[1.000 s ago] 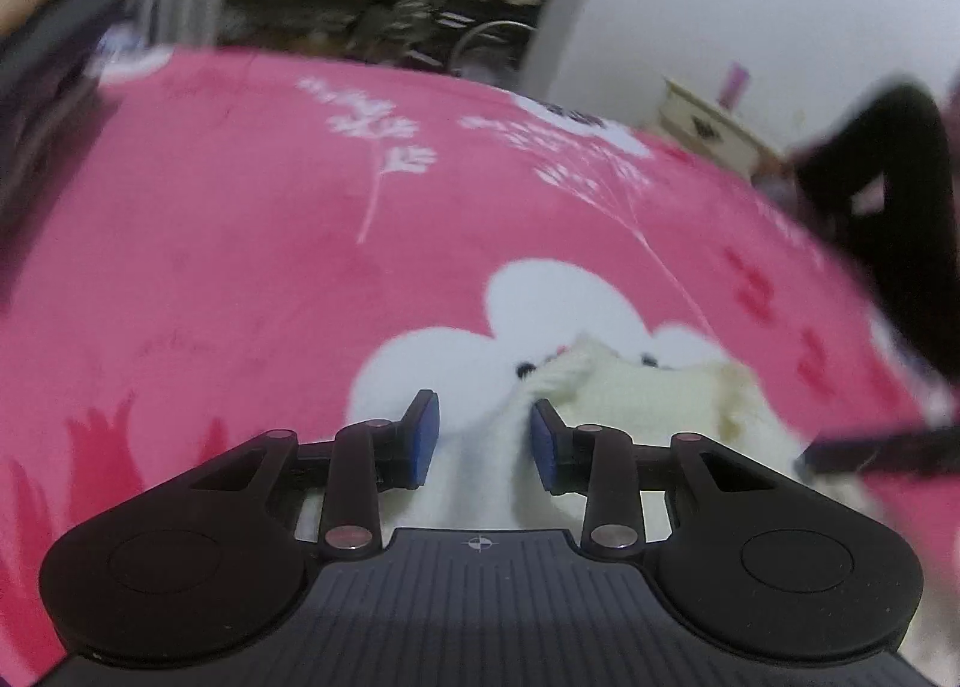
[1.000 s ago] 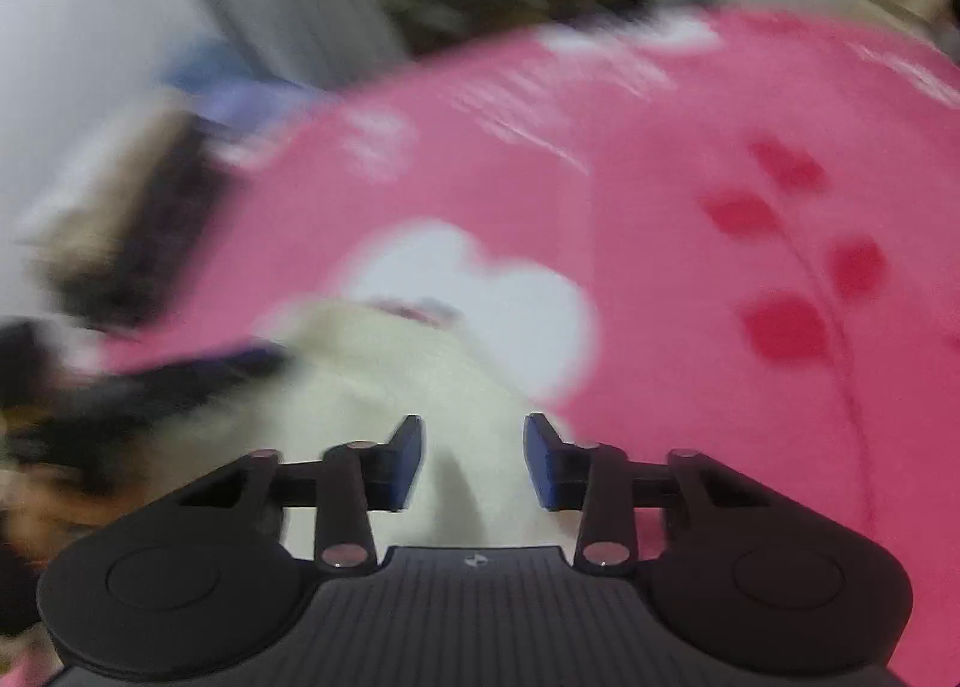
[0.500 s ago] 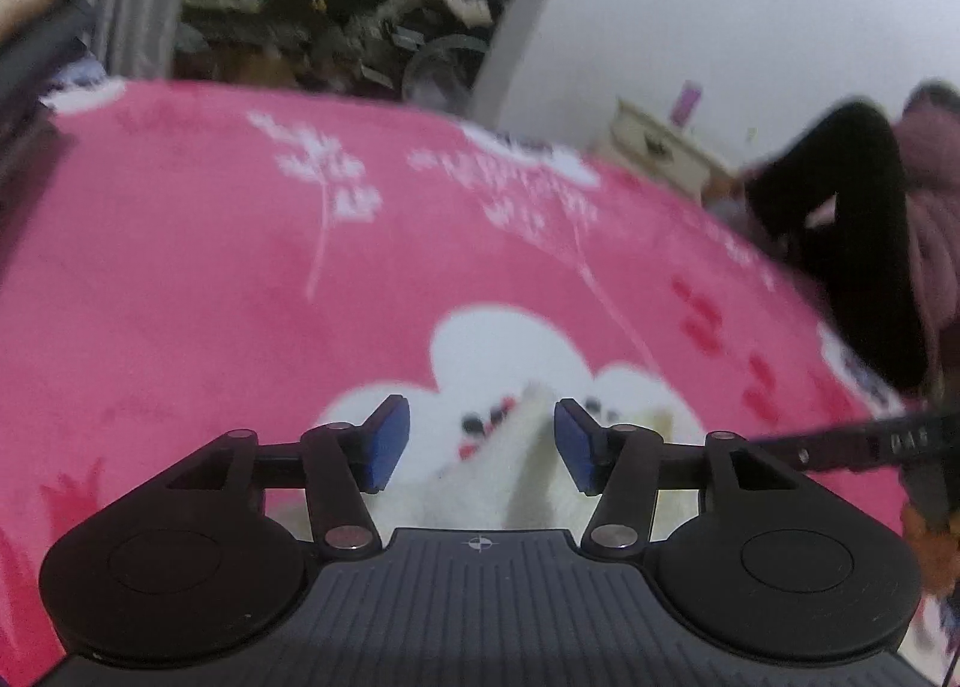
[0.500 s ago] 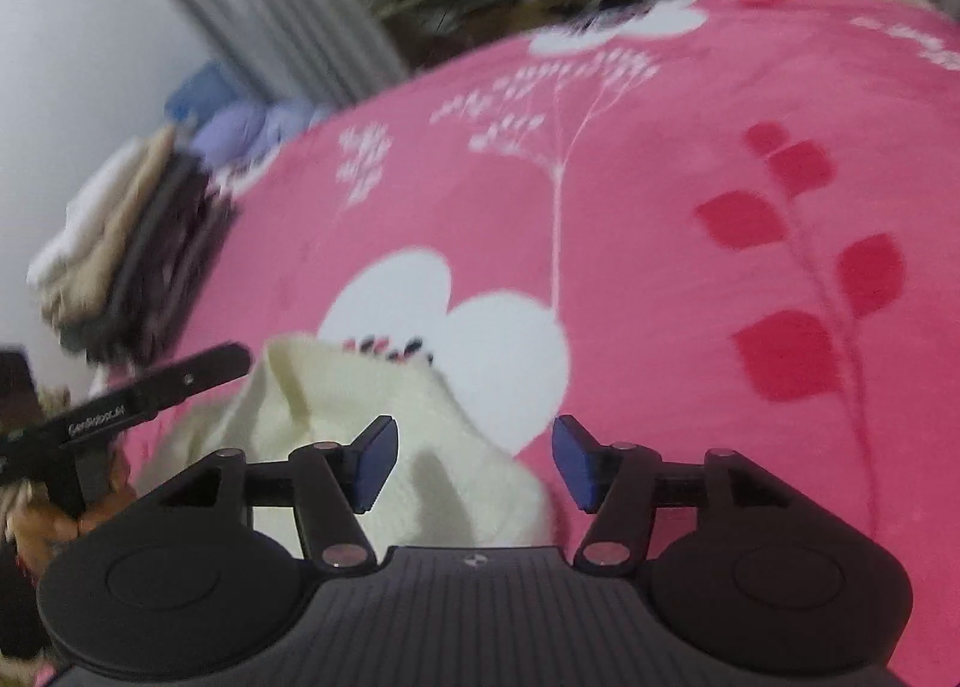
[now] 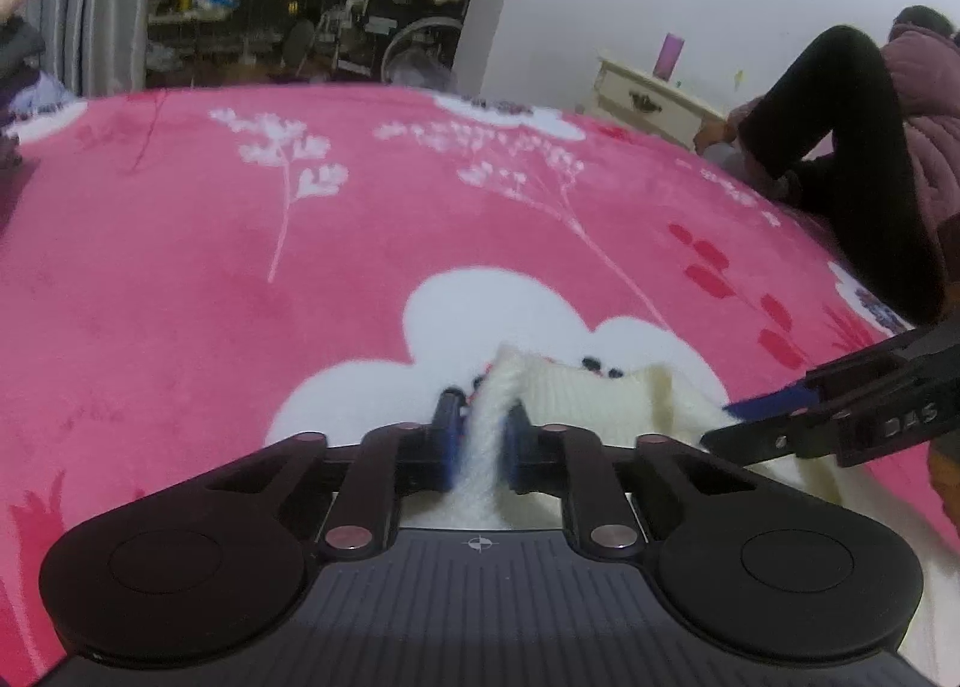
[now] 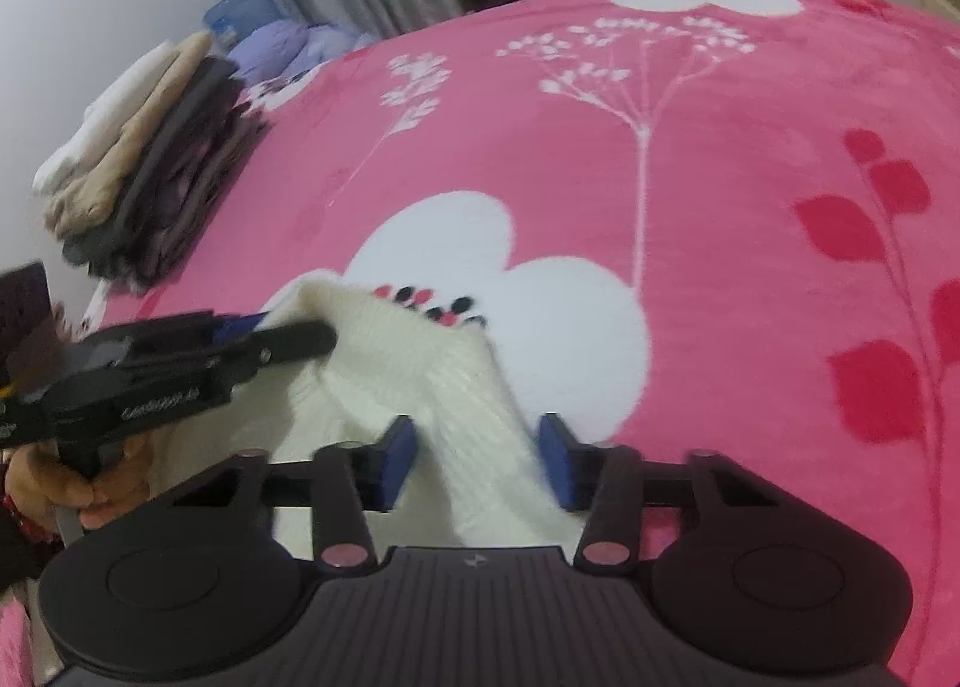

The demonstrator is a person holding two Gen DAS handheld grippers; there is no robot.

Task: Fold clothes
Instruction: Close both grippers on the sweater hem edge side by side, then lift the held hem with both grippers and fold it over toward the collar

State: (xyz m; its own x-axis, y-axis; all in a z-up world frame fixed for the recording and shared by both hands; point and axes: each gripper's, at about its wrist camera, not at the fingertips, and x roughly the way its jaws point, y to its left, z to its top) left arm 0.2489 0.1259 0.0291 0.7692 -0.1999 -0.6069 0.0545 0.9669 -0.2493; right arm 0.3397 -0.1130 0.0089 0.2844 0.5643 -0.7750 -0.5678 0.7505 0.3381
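left gripper (image 5: 483, 435) pinching cream sweater (image 5: 576, 393) | right gripper (image 6: 477, 456) open astride it | clothes stack (image 6: 144, 171) only in right view

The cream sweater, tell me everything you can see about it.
The sweater is cream, ribbed knit, soft and rumpled, lying on the pink blanket over a white flower print. The left gripper is shut on a raised fold of its edge. The right gripper is open, straddling another ridge of it.

Home bedroom, pink floral bed blanket (image 5: 180, 279), folded clothes stack (image 6: 150, 159), cream nightstand (image 5: 651, 99)
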